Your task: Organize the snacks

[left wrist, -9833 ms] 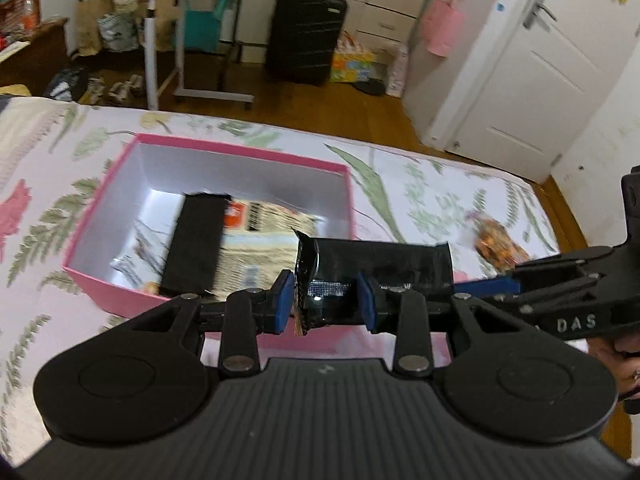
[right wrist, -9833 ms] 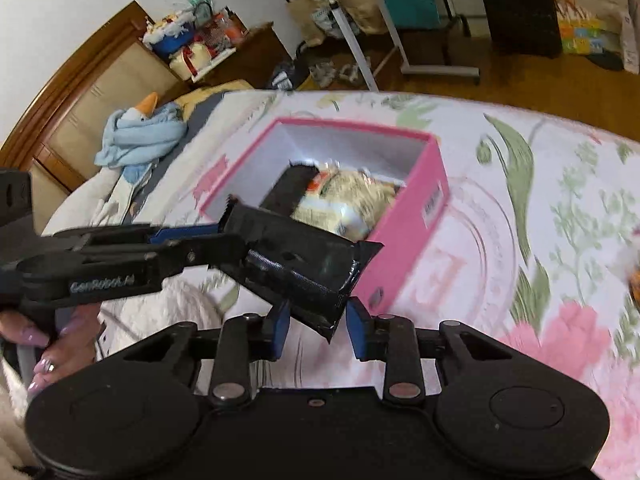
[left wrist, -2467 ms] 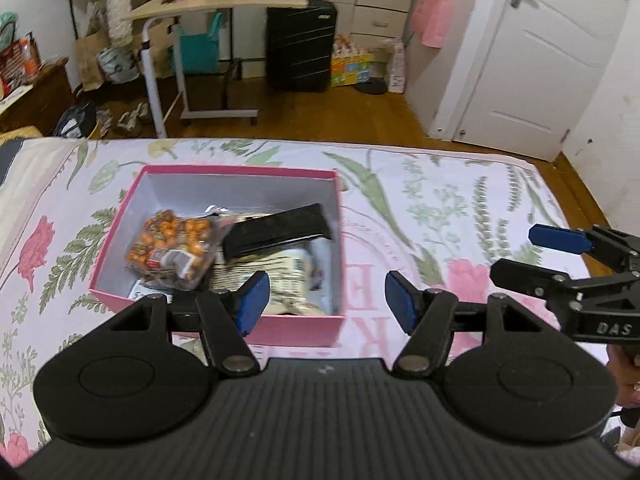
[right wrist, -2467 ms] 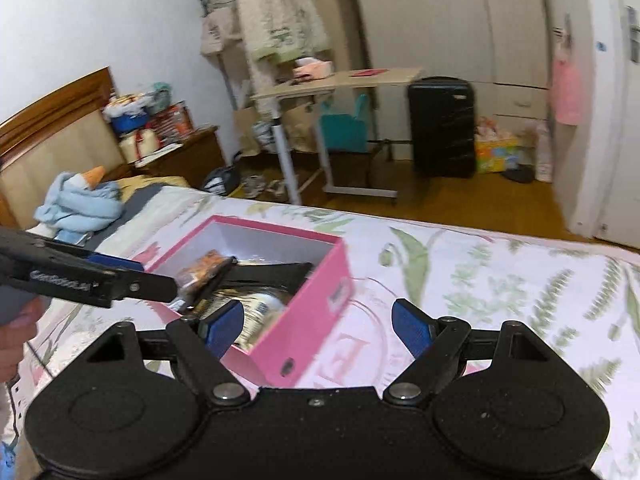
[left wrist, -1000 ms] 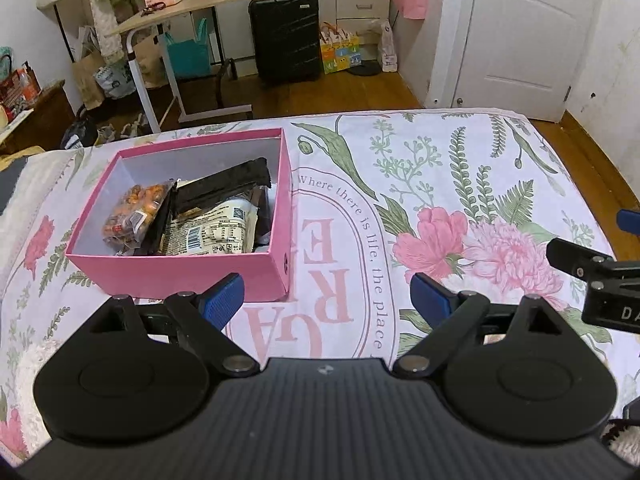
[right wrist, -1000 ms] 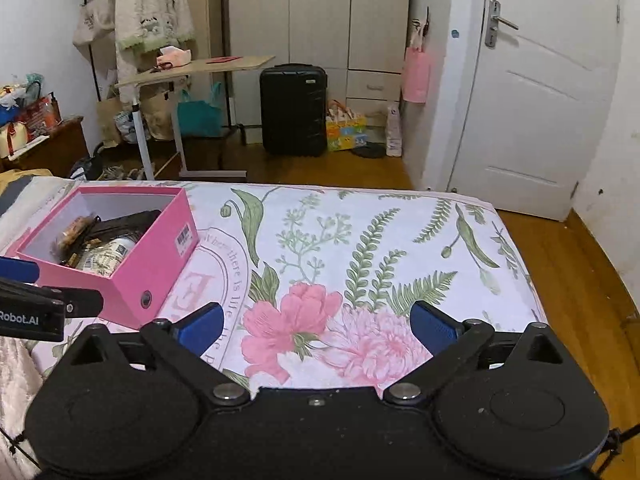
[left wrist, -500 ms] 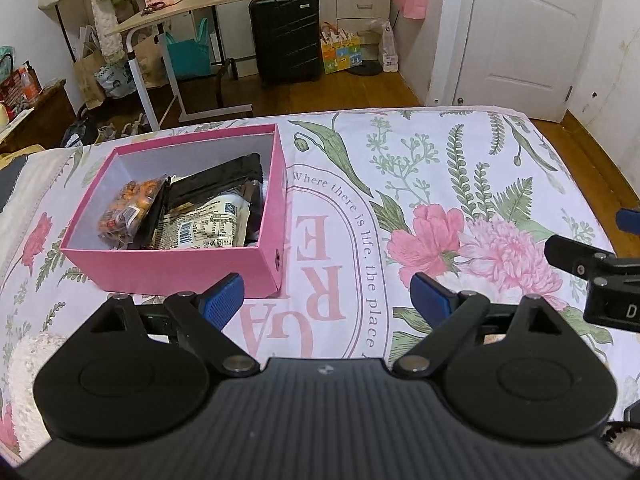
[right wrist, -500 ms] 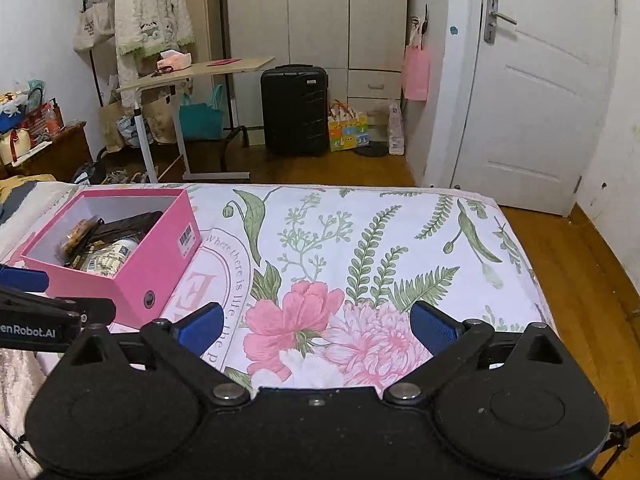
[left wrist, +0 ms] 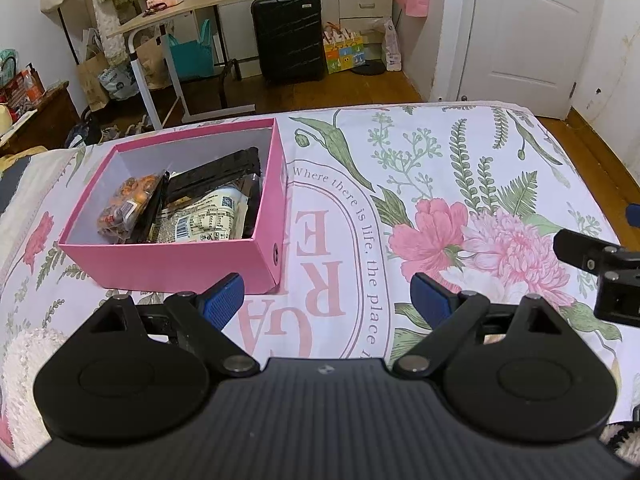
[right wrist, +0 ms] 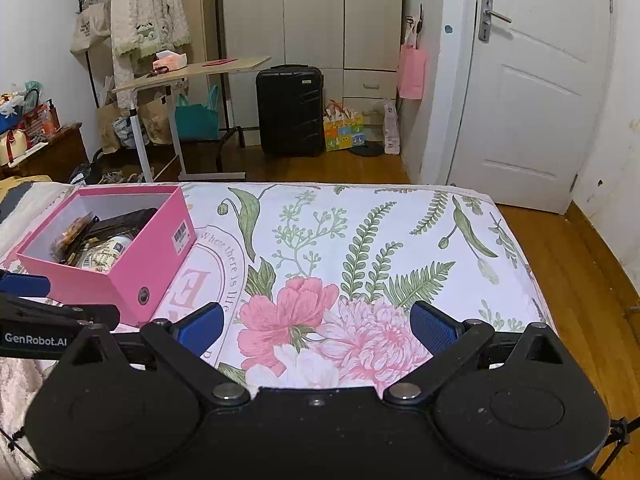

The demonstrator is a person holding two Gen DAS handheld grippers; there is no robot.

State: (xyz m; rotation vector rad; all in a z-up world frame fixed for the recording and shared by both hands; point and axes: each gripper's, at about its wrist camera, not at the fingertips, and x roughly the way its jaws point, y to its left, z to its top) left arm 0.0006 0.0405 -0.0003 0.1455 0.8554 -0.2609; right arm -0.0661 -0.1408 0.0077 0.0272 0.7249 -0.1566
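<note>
The pink snack box (left wrist: 168, 258) sits toward the bedspread's (left wrist: 440, 160) left edge, ahead-left of both released, empty grippers (left wrist: 327, 299) (right wrist: 316, 328).

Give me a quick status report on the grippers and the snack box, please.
Left gripper open, empty. Right gripper open, empty. Snack packets inside pink box on bedspread. Nothing in the way.
</note>
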